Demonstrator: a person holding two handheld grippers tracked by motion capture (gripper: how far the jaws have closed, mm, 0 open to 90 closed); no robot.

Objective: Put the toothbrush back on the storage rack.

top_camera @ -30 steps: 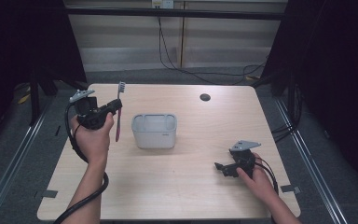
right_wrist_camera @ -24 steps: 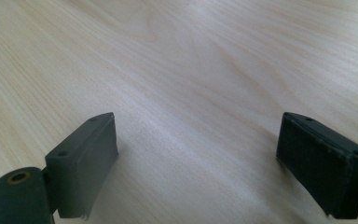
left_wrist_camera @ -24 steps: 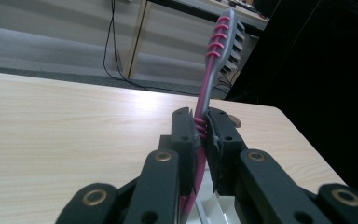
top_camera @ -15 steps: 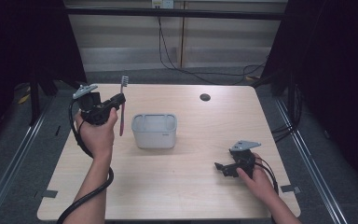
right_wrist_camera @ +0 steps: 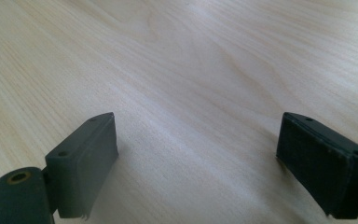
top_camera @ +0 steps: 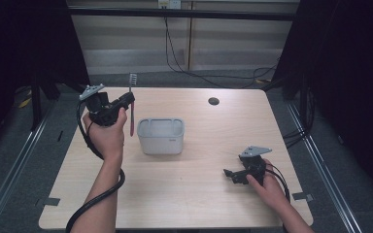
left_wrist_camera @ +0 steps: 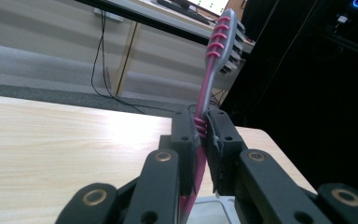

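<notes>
Table (top_camera: 189, 194) of pale wood carries a grey bin (top_camera: 161, 136) near its middle, with the left gripper (top_camera: 126, 101) raised just to the bin's left and the right gripper (top_camera: 229, 173) resting low and well apart toward the near right corner, jaws spread wide over bare wood. Clamped in the left jaws is a pink toothbrush (left_wrist_camera: 213, 70), its long axis near upright, bristle head up, tail hanging just beside the bin's left rim. Judging from that, the left hand is far nearer, and a drop would need a short shift toward the bin.
</notes>
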